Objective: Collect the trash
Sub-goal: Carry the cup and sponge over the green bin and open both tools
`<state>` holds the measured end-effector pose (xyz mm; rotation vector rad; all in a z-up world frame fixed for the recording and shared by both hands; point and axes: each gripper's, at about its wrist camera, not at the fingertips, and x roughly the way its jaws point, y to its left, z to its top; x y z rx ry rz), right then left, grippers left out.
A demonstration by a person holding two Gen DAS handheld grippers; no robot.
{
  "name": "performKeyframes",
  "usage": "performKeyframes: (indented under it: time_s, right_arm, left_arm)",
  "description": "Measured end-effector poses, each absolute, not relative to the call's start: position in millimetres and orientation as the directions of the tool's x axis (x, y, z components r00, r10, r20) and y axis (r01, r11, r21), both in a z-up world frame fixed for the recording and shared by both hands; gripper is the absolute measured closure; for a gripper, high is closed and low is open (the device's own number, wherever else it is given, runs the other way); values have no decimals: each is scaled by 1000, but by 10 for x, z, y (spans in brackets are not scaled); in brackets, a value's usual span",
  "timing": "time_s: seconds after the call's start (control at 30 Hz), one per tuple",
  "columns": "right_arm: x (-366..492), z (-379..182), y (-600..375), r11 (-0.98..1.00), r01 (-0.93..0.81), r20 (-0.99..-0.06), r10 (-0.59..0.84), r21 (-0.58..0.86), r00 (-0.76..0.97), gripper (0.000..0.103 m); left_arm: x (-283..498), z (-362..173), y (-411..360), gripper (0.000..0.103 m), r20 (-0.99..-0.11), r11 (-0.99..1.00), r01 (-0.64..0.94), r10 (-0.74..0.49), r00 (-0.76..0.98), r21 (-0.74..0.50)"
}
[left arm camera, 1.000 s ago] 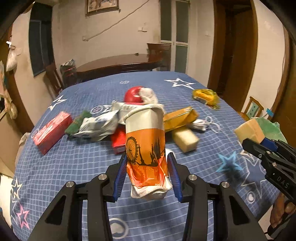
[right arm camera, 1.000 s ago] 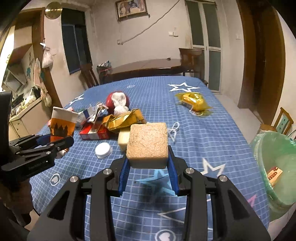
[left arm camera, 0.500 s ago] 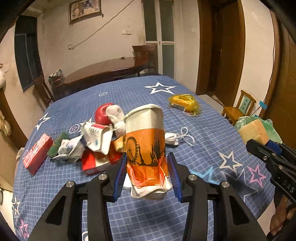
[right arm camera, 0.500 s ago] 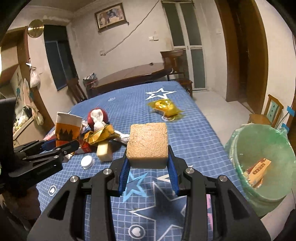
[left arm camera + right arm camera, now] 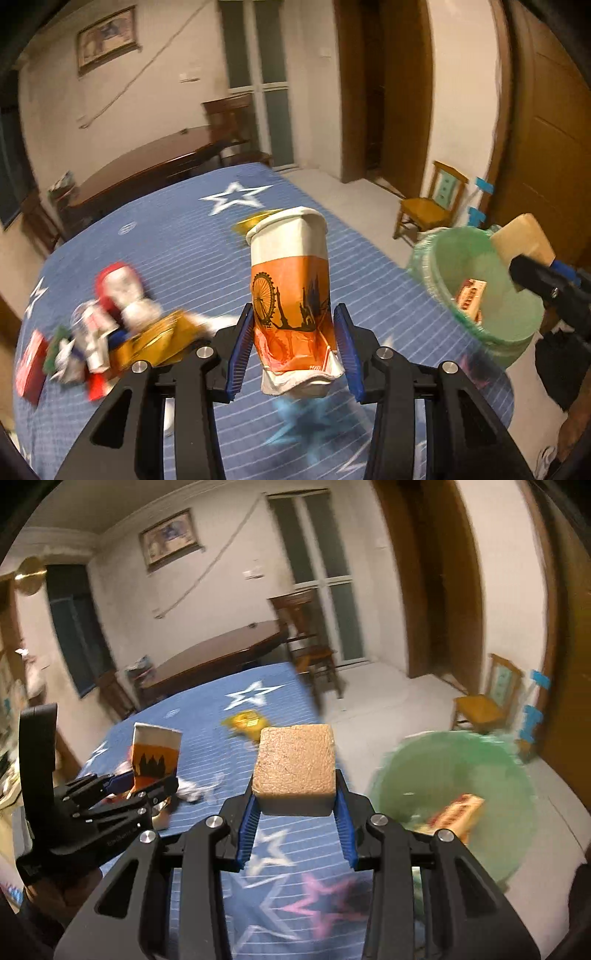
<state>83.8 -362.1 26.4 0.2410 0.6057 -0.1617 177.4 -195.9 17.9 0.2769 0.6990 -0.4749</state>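
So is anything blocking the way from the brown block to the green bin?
Nothing visible does. The right gripper holds the brown block in the air, and the green bin stands open beside the table's edge, with only a small box lying inside it.

The paper cup (image 5: 290, 284) looks matt, its bottom end crumpled and creased. The tan block (image 5: 295, 762) has a rough, grainy, sponge-like face. Both grippers are matt black plastic with ribbed blue pads (image 5: 240, 347) and shiny metal screws (image 5: 378, 819). The desk (image 5: 177, 236) wears a soft blue cloth. The bin (image 5: 480, 284) has a thin, crinkly green plastic liner. Glossy gold wrapper (image 5: 155, 343) too.
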Motion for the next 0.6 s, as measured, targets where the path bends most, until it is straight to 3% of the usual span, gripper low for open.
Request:
performKeyframes:
  time_s: [0.27,0.6]
  right_arm:
    - [717,196,-4555,904,407,-680,-218,130,700,68]
    - [647,-67,-5264,864,488,-796,-205,126,569,68]
  left_arm:
    - [1865,132,-3122,58,-699,689,719,-470,539,91]
    - [1860,-271,-4232,58,-776,508,857,-508,373,79]
